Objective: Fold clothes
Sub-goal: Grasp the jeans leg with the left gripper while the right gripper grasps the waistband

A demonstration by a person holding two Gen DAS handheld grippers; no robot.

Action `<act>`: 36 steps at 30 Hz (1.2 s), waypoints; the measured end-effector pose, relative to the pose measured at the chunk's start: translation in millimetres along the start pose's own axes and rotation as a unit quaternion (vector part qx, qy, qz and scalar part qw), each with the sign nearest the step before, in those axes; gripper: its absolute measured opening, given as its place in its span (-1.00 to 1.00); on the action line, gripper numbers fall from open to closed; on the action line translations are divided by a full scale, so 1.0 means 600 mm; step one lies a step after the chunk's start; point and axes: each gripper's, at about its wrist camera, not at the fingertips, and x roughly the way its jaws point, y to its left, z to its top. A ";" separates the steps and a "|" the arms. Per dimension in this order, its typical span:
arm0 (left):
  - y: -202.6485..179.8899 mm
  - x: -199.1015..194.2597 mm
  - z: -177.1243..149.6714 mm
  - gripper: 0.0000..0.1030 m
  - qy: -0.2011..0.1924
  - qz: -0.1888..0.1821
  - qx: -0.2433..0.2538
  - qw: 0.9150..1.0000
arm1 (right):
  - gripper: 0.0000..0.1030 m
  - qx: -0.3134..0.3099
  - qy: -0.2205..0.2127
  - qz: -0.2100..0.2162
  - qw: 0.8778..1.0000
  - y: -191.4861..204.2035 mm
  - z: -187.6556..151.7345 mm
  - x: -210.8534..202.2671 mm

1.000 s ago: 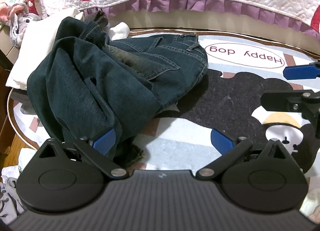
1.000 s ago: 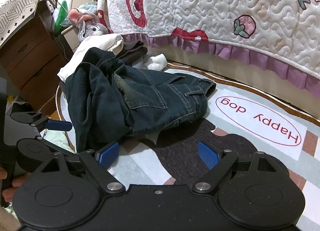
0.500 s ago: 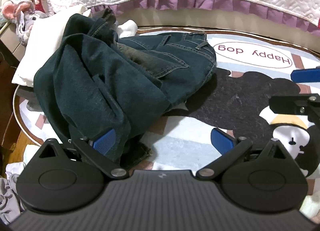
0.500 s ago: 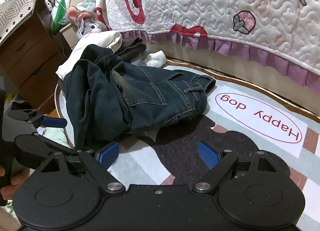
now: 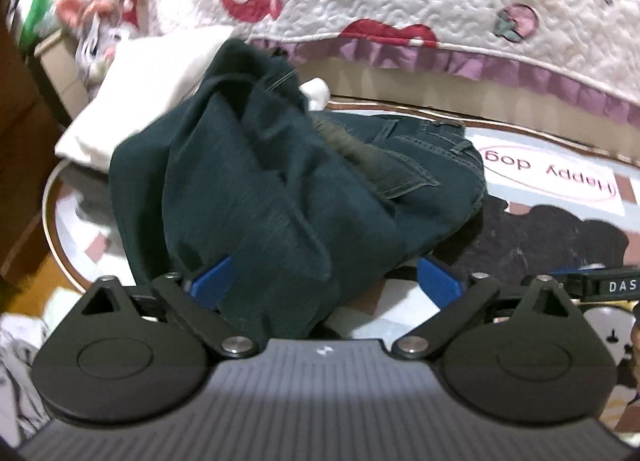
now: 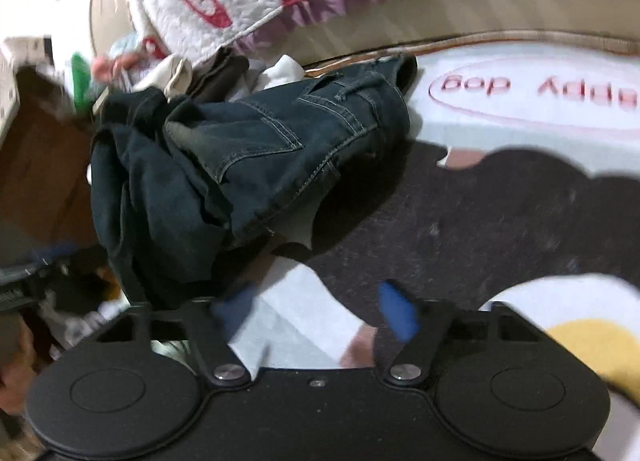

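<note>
Compared with 0.5 s earlier, the left gripper has advanced into the crumpled dark jeans: denim now fills the gap between its 2 blue pads, which remain spread apart. The right gripper has dropped lower over the round "Happy dog" rug, fingers apart and gripping nothing. The jeans lie heaped on the rug's left part, beside the bed. A quilted bedspread hangs behind; a white cloth and plush toy sit behind the jeans.
</note>
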 end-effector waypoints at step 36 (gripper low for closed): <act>0.146 0.144 -0.057 -0.48 0.044 -0.100 -0.089 0.990 | -0.66 0.035 -0.294 -0.053 0.954 0.040 0.155 0.016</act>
